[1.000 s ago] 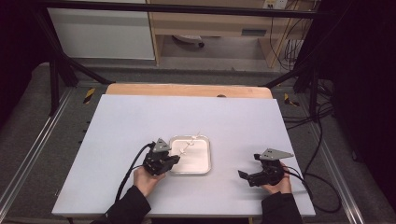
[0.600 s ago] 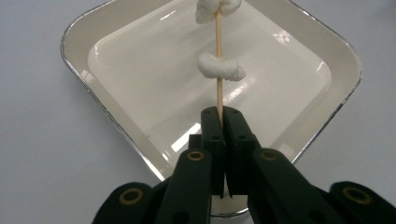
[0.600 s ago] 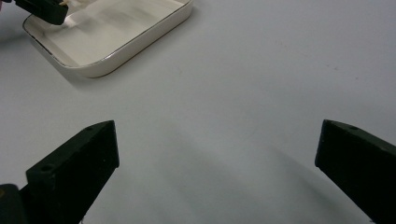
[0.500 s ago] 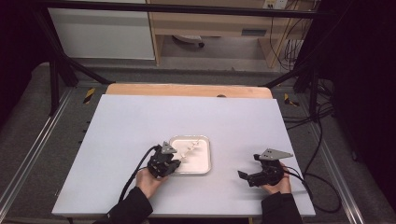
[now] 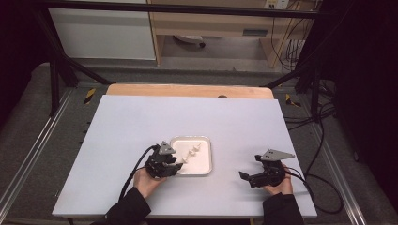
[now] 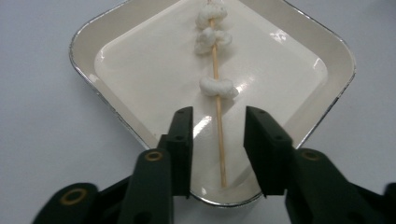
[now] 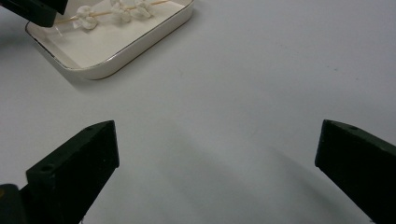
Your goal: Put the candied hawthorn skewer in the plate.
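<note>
1. Shallow square white dish with a thin metallic rim (image 5: 203, 165) – the landmark; it lies on the pale grey bench (image 5: 122, 126), toward the person's edge and a little left of the bench's middle.
2. Thin wooden skewer threaded with three white lumps (image 6: 217, 116) – lies flat inside the dish. The lumps sit along its far part; the bare near end reaches almost to the dish's near rim. In the high view the skewer (image 5: 191, 151) runs slantwise across the dish.
3. Left tool (image 6: 218, 127) – black, held in the person's left hand at the dish's left near corner. Its jaws have just been opening; they stand apart on either side of the skewer's bare end, pads clear of the wood. In the high view the left tool (image 5: 176, 167) overlaps the dish's left rim, its cable trailing back from the dish.
4. Right tool (image 7: 217, 147) – black, held well to the right of the dish, pointing back toward it. Jaws wide apart over bare bench, nothing between them. In the high view the right tool (image 5: 245, 176) sits in the person's right hand.
</note>
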`<state>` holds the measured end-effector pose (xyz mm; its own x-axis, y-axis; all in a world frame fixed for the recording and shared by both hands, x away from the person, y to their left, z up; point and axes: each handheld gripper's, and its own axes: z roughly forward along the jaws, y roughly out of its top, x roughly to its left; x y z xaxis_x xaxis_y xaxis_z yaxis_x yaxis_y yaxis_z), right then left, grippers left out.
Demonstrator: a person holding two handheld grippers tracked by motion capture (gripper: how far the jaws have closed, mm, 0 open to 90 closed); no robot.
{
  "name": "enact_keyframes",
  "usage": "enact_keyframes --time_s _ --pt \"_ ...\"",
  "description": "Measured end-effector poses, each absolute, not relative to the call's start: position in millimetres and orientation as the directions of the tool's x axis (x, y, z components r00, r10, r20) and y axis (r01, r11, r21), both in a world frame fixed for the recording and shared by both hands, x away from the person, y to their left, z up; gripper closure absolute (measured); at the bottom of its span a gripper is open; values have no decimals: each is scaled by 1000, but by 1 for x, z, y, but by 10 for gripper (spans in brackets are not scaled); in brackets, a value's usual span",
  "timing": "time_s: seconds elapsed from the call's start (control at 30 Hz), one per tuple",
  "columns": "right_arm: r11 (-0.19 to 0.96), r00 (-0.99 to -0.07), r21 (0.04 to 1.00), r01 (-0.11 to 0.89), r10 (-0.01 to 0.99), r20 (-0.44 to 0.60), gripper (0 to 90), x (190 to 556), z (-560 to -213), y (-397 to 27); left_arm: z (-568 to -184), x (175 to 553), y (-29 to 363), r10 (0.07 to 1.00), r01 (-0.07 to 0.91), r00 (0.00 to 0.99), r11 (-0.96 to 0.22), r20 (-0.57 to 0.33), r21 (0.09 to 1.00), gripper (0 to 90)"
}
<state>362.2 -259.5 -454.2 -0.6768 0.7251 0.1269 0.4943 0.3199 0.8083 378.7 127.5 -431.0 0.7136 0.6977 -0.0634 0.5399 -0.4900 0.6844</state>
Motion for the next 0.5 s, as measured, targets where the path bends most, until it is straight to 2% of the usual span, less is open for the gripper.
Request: enact_keyframes --time_s 0.1,0.27,0.5 --pt "321 -677 807 495 725 127 4 362 -454 -260 -427 379 133 686 532 724 -487 -74 692 444" --pt "319 -676 807 496 726 128 4 362 -453 -260 -422 377 143 694 508 720 -497 -29 704 301" --pt "315 -673 806 501 727 135 4 362 -453 -260 -416 373 165 682 495 731 -504 -25 708 196"
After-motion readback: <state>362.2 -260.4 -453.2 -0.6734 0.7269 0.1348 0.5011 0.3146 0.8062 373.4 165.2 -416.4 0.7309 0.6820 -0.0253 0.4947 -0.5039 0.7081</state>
